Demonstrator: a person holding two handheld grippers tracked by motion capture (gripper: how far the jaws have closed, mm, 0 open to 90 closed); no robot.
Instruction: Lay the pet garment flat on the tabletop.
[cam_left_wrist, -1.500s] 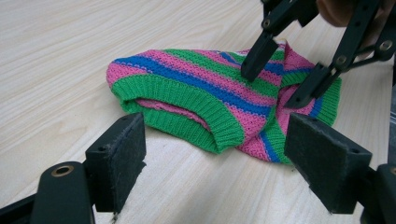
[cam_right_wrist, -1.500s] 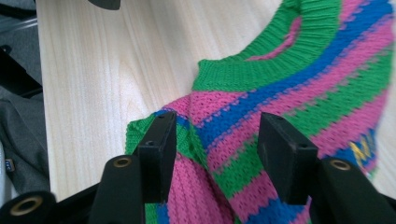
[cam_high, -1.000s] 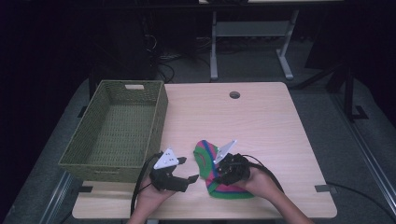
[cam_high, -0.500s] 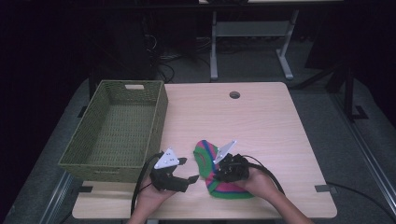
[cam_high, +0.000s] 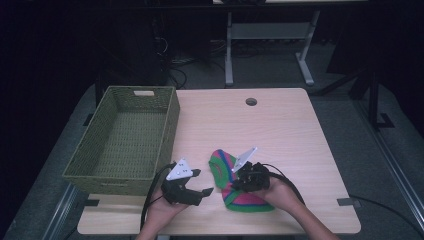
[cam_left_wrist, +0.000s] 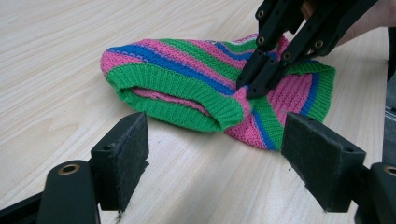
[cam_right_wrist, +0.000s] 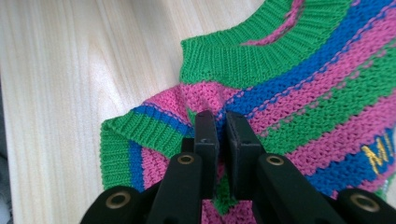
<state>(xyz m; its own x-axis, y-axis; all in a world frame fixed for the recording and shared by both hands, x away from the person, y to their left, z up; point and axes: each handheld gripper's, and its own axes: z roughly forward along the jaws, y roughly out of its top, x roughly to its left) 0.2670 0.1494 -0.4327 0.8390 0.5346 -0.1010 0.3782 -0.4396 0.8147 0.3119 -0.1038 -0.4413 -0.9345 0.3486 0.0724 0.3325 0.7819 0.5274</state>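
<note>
From the high view, a light wooden desk (cam_high: 280, 130) is standing in a dark room. The striped knit top (cam_high: 235, 187) is lying near the desk's front edge, beside a green basket (cam_high: 125, 140). In the left gripper view, the left gripper (cam_left_wrist: 215, 158) is hanging wide open, holding nothing. In the right gripper view, the right gripper (cam_right_wrist: 222, 135) has just been closing and is pinching the top.

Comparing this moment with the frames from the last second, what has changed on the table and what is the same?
The right tool has just been closing its jaws and now pinches a fold of the striped knitted garment near its green ribbed edge. Neither hand has shifted. The left tool stays open, just short of the garment, and the green woven basket and the garment lie where they were.
</note>
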